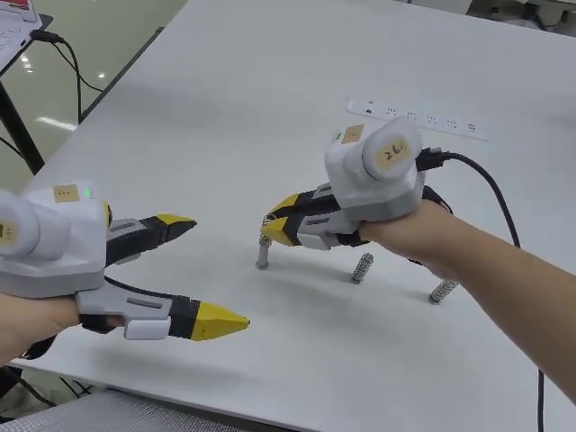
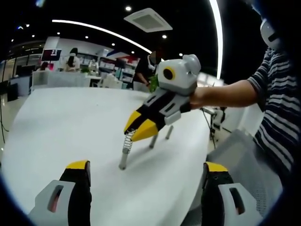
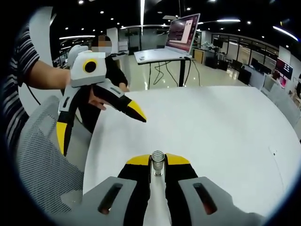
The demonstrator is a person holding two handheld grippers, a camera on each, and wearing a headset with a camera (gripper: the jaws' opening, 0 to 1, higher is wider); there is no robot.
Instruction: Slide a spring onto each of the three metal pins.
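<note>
Three metal pins stand in a row on the white table [image 1: 225, 108]. The left pin [image 1: 263, 259] carries a spring [image 1: 265, 239] on its upper part, and its lower shaft [image 2: 123, 161] is bare. My right gripper [image 1: 275, 227] is shut on that spring [image 2: 128, 140], whose coil end shows between the yellow tips [image 3: 158, 157]. The middle pin [image 1: 362, 267] and the right pin [image 1: 443, 291] each wear a spring down to the table. My left gripper [image 1: 202, 270] hovers open and holds nothing, to the left of the pins near the table's front edge.
A white power strip [image 1: 418, 119] lies at the back right, and a black cable [image 1: 490, 193] trails from the right gripper. A laptop [image 1: 13, 22] sits on a stand at far left. A mesh chair [image 3: 42, 160] stands beside the table's front edge.
</note>
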